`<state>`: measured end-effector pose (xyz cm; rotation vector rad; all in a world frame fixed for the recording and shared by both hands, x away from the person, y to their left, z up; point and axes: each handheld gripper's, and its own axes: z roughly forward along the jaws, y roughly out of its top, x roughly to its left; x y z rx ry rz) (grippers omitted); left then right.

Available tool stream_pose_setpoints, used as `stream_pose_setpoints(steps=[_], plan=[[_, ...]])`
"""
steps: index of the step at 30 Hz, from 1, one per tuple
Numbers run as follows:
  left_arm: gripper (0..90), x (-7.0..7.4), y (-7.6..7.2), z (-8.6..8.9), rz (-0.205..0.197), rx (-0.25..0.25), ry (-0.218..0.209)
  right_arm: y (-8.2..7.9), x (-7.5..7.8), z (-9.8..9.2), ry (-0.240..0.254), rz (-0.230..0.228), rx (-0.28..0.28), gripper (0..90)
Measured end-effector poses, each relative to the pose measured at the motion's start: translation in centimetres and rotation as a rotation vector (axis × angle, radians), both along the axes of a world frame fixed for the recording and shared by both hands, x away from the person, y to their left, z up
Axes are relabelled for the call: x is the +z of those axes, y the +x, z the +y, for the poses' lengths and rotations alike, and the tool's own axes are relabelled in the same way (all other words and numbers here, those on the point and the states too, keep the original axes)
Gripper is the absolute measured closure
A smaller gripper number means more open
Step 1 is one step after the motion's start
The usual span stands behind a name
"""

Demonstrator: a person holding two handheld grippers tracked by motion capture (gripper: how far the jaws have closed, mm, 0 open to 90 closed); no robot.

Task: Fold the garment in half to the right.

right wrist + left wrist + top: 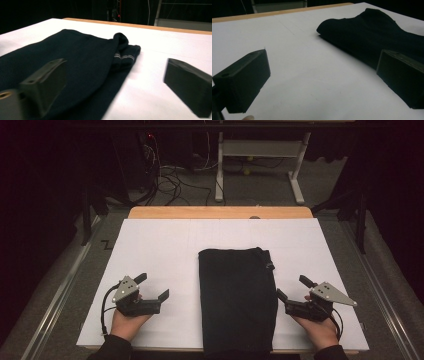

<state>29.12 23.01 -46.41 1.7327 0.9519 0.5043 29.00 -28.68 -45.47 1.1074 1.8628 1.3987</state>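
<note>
A black folded garment (pixel 237 300) lies flat in the middle of the white sheet (pixel 160 245), reaching down to the table's front edge. A small folded tab with pale stitching (pixel 125 57) sticks out at its far right corner. My left gripper (pixel 152 286) rests in a hand left of the garment, open, with bare sheet between its jaws (pixel 323 62). My right gripper (pixel 292 287) is held just right of the garment, open and apart from the cloth. Its left jaw hangs over the garment's edge (pixel 75 55), and nothing is gripped.
The sheet covers a wooden table whose bare strip (pixel 220 212) shows at the back. Behind it on the floor stand a white desk frame (pixel 260 150) and tangled cables (pixel 170 180). Metal rails run along both sides of the table.
</note>
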Motion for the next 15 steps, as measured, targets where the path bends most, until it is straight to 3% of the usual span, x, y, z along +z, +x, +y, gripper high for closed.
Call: stream_pose_setpoints(steps=[8,15], plan=[[0.0,0.2,-1.3,0.4,-0.015,-0.002,0.013,-2.6,0.4,-1.3,-0.007,-0.051,0.008,0.1],[0.0,0.3,-1.1,0.3,-0.029,-0.015,-0.001,-1.9,0.4,-0.8,-0.006,-0.059,-0.005,0.1]])
